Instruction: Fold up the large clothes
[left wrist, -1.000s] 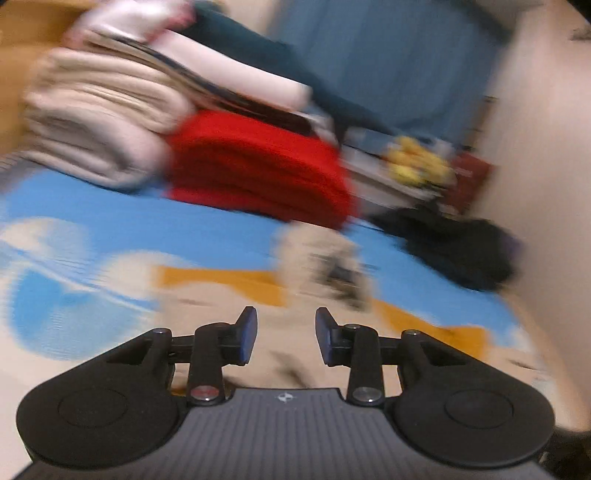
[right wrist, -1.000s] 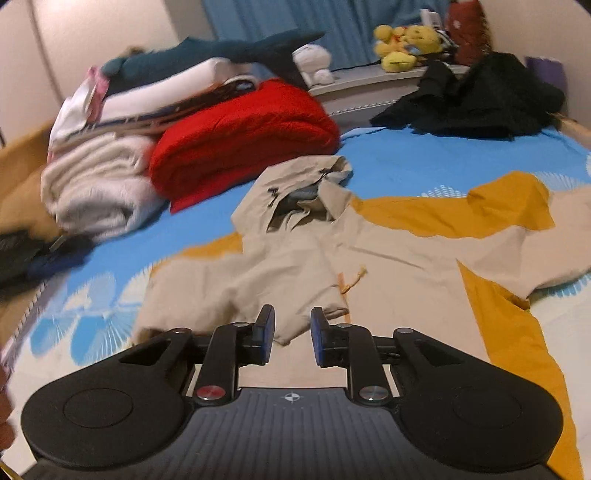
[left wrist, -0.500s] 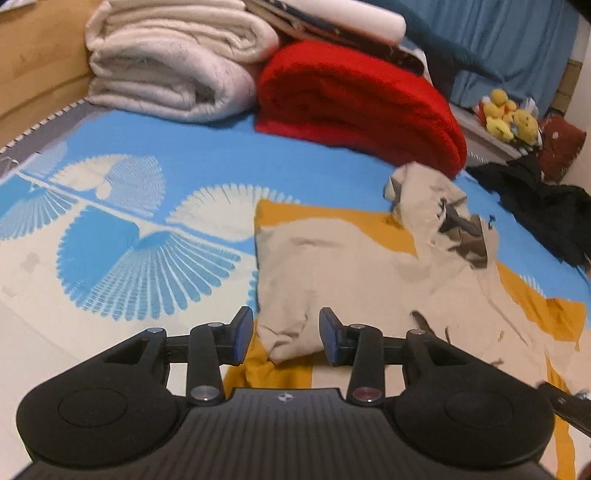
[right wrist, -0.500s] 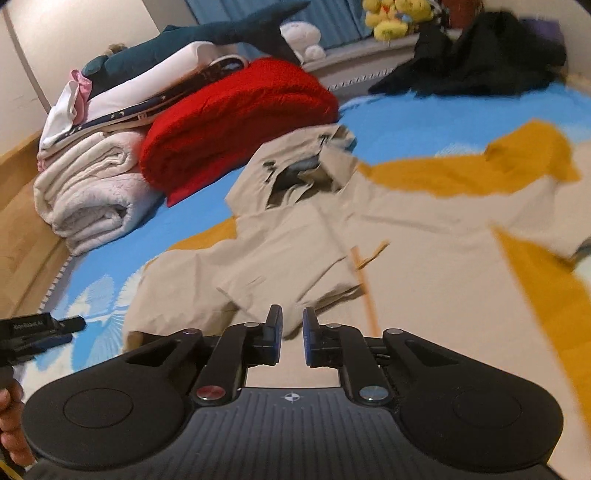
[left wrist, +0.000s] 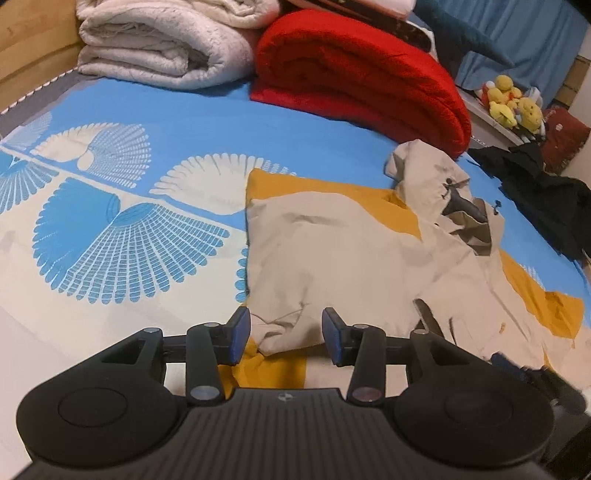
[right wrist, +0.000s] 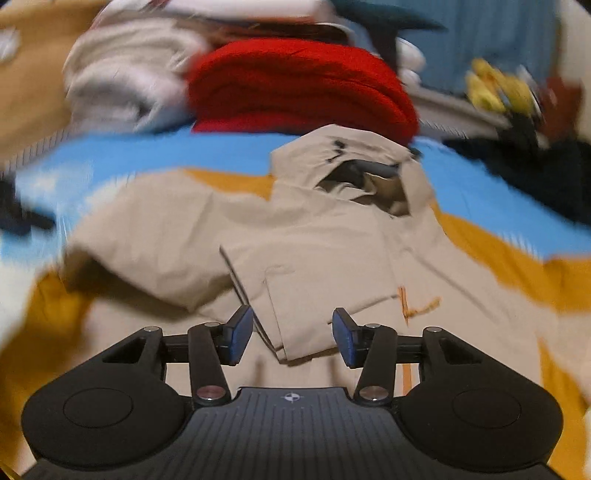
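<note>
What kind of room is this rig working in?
Most likely a bedroom: a patterned bedsheet underlies the beige jacket, with folded blankets stacked behind and plush toys by a blue curtain.

A bed [left wrist: 229, 122] with a blue patterned cover fills the room. A wooden headboard [left wrist: 33, 48] runs along its left edge, blue curtains [left wrist: 528, 40] hang beyond the far corner.

Beige hooded jacket [right wrist: 332, 236], sleeves folded in, flat on bedspread [left wrist: 147, 122]
</note>
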The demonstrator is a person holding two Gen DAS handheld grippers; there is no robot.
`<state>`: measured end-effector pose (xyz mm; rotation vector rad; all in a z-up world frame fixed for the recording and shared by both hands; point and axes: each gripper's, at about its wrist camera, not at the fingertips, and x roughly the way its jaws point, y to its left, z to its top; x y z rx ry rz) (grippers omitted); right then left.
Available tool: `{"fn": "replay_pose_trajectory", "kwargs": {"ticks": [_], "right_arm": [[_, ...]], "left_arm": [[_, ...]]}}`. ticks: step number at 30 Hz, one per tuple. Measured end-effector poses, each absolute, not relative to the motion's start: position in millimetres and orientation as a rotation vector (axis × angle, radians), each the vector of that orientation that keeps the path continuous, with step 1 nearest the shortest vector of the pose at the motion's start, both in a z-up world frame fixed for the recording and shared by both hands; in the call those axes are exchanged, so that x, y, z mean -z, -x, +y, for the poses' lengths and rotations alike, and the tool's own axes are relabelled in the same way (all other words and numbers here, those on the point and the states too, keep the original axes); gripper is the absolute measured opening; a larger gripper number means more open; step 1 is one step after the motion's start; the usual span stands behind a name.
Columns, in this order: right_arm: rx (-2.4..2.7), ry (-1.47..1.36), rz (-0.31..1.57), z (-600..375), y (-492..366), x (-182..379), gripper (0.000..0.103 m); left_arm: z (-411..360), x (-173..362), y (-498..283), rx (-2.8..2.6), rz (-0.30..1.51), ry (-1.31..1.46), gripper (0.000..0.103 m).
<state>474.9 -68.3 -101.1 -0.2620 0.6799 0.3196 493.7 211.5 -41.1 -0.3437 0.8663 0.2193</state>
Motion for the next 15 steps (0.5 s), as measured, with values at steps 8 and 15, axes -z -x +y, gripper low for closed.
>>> {"fn": "replay_pose_trajectory", "kwargs": {"ticks": [8,15], "right_arm": [[-0.311,0.579,0.657,-44.0,-475.4,137.2,0.023],[-0.281,0.331,0.479,-87.6,-469.6,64.5,0.001]], "left_arm": [[218.9,43.9,-498.5,-0.262,0.865,0.367,0.047],[215.2,47.8,-499.9,-0.267,0.867,0.346,0.047]]}}
